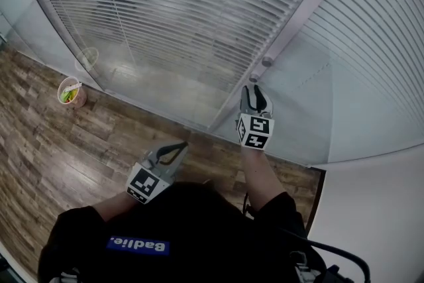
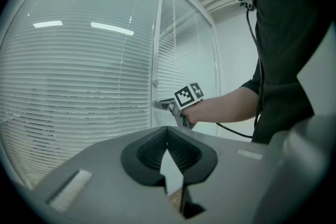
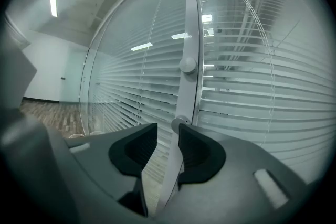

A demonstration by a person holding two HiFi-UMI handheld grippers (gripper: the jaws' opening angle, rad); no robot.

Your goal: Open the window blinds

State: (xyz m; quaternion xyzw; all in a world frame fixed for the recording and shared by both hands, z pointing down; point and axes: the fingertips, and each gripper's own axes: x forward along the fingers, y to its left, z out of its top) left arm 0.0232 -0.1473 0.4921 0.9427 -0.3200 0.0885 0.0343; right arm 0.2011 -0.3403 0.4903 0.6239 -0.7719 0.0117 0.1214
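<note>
Now my right gripper (image 3: 168,132) has its jaws apart. A small round knob (image 3: 180,123) sits right at the tips, and they do not squeeze it. The knob is on a white post (image 3: 190,23). The blinds (image 3: 252,86) hang on both sides of the post, behind glass. My left gripper (image 2: 167,132) is farther from the glass, jaws closed on nothing. A cup (image 1: 71,92) stands on the floor (image 1: 46,142) by the glass.

Office; glass partition walls (image 1: 156,86); blinds (image 1: 199,3); ceiling striplights (image 3: 53,1)
</note>
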